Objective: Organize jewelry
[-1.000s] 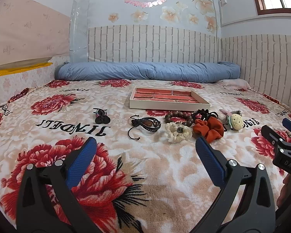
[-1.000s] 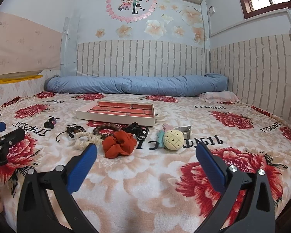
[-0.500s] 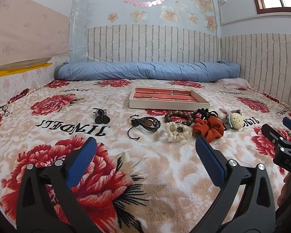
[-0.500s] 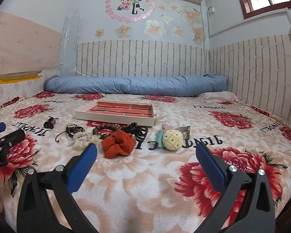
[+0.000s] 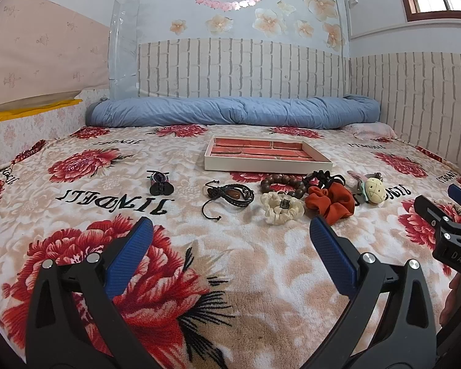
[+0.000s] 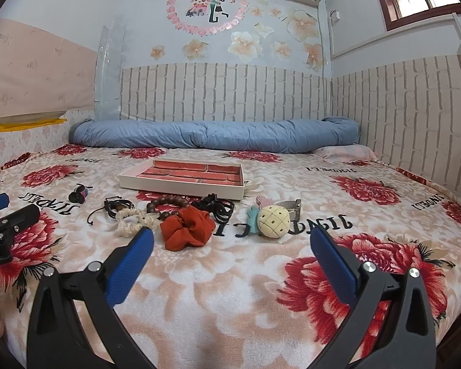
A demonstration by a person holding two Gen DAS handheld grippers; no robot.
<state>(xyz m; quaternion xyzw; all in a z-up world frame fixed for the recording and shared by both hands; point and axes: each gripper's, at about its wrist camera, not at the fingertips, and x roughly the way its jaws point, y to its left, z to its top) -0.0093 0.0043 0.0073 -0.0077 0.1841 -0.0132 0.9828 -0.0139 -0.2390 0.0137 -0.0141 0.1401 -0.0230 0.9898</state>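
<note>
Jewelry lies in a loose row on the bed (image 5: 261, 276), just in front of the tray (image 5: 267, 164), and none of it is in the tray yet. Over the last second nothing in that row has shifted and both tongs have held their places, so the sorting appears not to have begun; the first pick is still ahead.

The bed carries a plush fleece blanket printed with red flowers, soft enough that small pieces may sink into the pile. The tray is a shallow cream rectangle with a red lining divided into compartments, all bare as far as can be seen.

In front of the tray's right half sits the orange scrunchie (image 5: 330, 201), gathered and puffy, touching the cream scrunchie (image 5: 281, 206) on its left. Behind these two, nearer the tray, lies the wooden bead bracelet (image 5: 282, 184), round and glossy. Right of the tray's front corner rests the pineapple-shaped clip (image 5: 374, 191), padded and quilted. Toward the tray's left end are the black cord bracelet (image 5: 230, 195), braided with a loose tail, and further left the small dark hair claw (image 5: 159, 183).

The left tongs (image 5: 230, 240) and right tongs (image 6: 232, 246) both stand wide apart, holding nothing, near the row.
</note>
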